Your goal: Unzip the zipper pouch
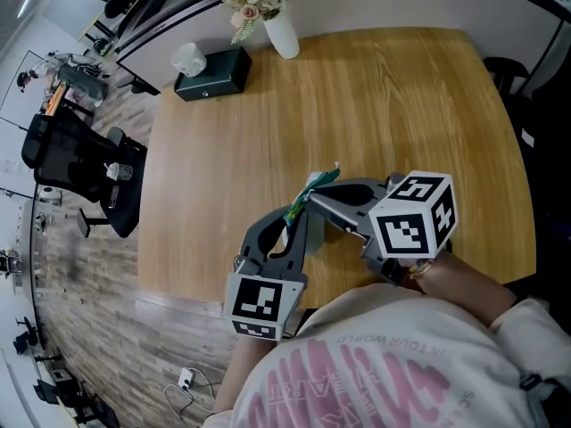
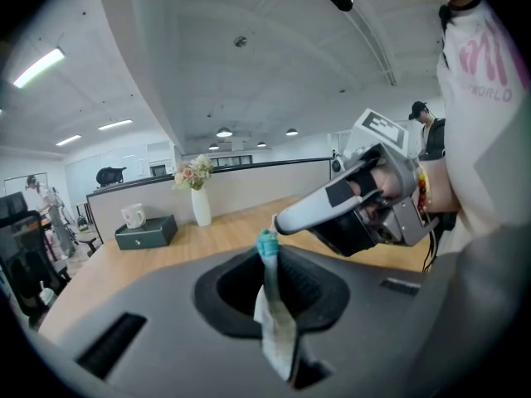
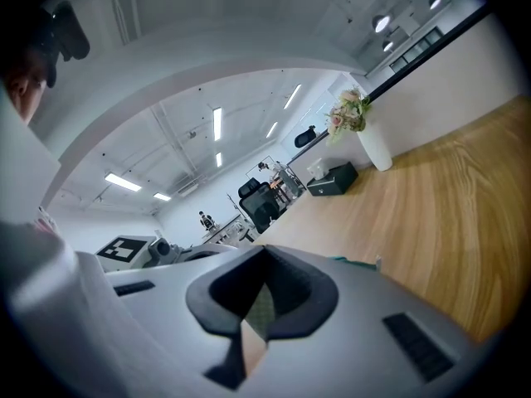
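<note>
The zipper pouch [image 1: 318, 181], teal and white, hangs in the air above the wooden table [image 1: 384, 105], held between both grippers. My left gripper [image 1: 299, 218] reaches up from the near edge and is shut on the pouch's white fabric [image 2: 274, 322]; the teal end [image 2: 265, 243] sticks out past its jaws. From the right, my right gripper [image 1: 313, 200] comes in with its tips [image 2: 280, 221] pinched on the zipper pull at that teal end. In the right gripper view the jaws [image 3: 260, 298] are shut on a thin strip, and a bit of teal [image 3: 358, 263] shows beyond them.
A white vase of flowers [image 1: 281, 32] and a dark tissue box [image 1: 212, 73] stand at the table's far edge. A black office chair [image 1: 82, 163] stands on the floor to the left. The person's pink-printed shirt [image 1: 375, 373] fills the bottom of the head view.
</note>
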